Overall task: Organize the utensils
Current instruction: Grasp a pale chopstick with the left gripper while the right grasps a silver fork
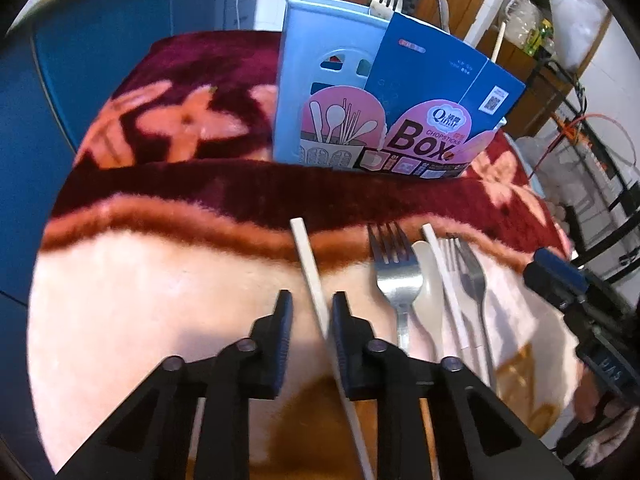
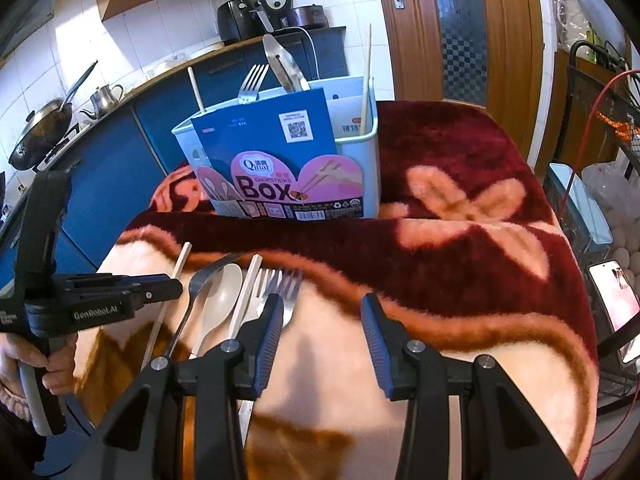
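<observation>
Two grippers hover low over a blanket (image 1: 168, 312) with a dark red and peach flower pattern. The left gripper (image 1: 308, 300) has its jaws part open, one on each side of a pale chopstick (image 1: 308, 264) that lies flat on the blanket; the chopstick runs just beside the right-hand finger, and whether it touches cannot be told. The right gripper (image 2: 322, 308) stands wide open with nothing between its jaws, its left finger over the tines of a fork (image 2: 290, 286). Just right of the chopstick lies a row of utensils close together: a steel fork (image 1: 394, 268), a beige spoon (image 1: 426, 288), a second chopstick (image 1: 442, 268) and two more forks, partly overlapping. Farther back on the blanket stands a light blue box (image 1: 316, 60), upright, with a blue card sleeve (image 1: 432, 84) around its front. A fork (image 1: 386, 0), tongs (image 2: 282, 60) and chopsticks stick up out of it.
</observation>
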The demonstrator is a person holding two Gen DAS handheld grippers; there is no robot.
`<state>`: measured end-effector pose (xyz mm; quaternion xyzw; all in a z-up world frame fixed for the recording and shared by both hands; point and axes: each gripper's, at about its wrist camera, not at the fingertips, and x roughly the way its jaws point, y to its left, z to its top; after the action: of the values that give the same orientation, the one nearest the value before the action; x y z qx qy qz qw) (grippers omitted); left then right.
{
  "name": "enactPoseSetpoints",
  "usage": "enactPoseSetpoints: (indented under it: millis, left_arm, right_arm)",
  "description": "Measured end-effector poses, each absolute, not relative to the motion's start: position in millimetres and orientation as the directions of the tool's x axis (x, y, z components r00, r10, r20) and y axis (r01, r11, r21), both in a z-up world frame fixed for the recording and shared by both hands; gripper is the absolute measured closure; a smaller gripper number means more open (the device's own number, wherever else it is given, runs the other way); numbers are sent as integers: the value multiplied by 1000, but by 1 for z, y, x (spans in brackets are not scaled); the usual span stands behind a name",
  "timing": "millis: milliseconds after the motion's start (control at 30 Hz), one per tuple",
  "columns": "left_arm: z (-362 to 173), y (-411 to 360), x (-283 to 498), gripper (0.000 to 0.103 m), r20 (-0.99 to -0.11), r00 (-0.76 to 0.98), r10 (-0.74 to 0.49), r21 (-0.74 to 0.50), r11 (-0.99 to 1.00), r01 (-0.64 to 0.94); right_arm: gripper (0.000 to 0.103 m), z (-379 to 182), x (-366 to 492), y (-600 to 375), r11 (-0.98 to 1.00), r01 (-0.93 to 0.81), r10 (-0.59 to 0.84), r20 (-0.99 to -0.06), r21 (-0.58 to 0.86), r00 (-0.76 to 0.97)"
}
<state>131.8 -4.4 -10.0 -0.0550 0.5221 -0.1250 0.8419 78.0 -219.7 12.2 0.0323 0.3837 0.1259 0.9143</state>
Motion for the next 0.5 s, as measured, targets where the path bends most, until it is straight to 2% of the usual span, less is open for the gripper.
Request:
enactPoseSetpoints:
  millis: [33,333,500]
  left_arm:
    - [-10,-3,133,93,-865,406,-295,-255,955,151]
    - [-9,7,127,94,-823,447,-351,-325,936,136]
    - [3,15,120,96,-778,528,-339,-308,940,150]
  right_arm:
    - [59,11,78,-220,966,-205,256,-698,157,669]
    - [59,7,76,-213,963,-220,261,-731,154,631]
    - [59,3,81,-204,957,-234,282,-754,174,594]
